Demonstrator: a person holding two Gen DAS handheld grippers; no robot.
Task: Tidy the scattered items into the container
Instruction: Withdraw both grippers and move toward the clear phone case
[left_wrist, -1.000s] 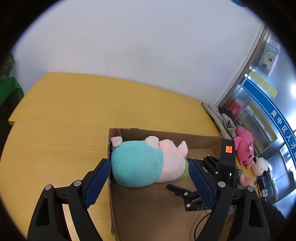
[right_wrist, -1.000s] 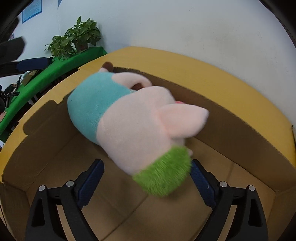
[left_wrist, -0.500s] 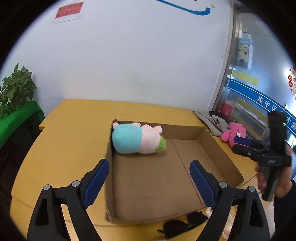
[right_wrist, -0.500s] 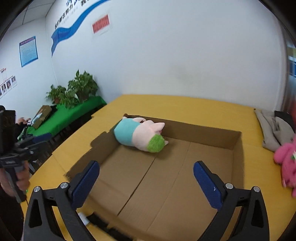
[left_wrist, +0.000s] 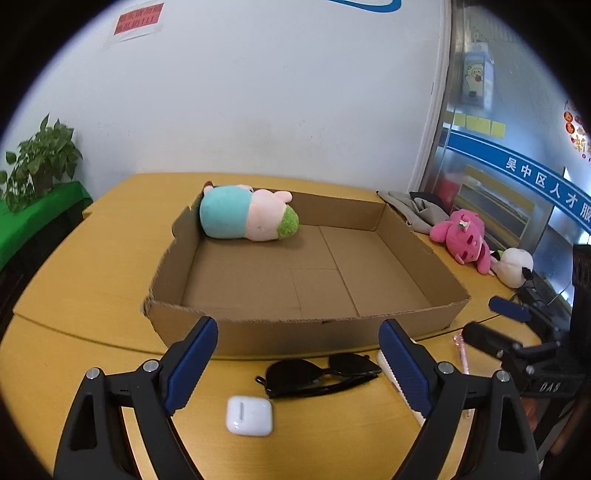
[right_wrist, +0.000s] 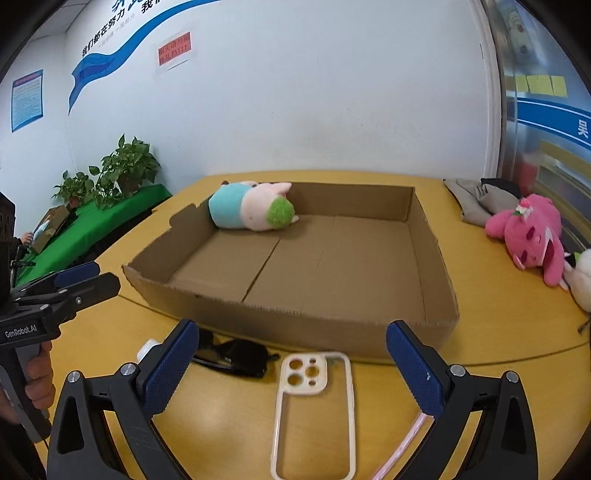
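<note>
The shallow cardboard box (left_wrist: 295, 334) sits on the yellow table, and a teal, pink and green plush pig (left_wrist: 247, 218) lies in its far left corner. My left gripper (left_wrist: 298, 326) is open in front of the box's near wall, above black sunglasses (left_wrist: 321, 373) and a white earbud case (left_wrist: 249, 415). My right gripper (right_wrist: 292, 326) is also open and empty, hovering over a clear phone case (right_wrist: 314, 406) with the plush pig (right_wrist: 255, 208) far ahead. A pink pen (left_wrist: 461, 350) lies by the box's near right corner.
A pink plush (right_wrist: 528, 232), a white plush (left_wrist: 513, 266) and a grey cloth (right_wrist: 476, 199) lie on the table right of the box. The other gripper and a hand (right_wrist: 37, 373) show at the left edge of the right wrist view. Potted plants (right_wrist: 118, 170) stand far left.
Both grippers have drawn back from the plush pig and out of the box to its near side. The pig stays in the far left corner. Sunglasses, earbud case and phone case came into view.
</note>
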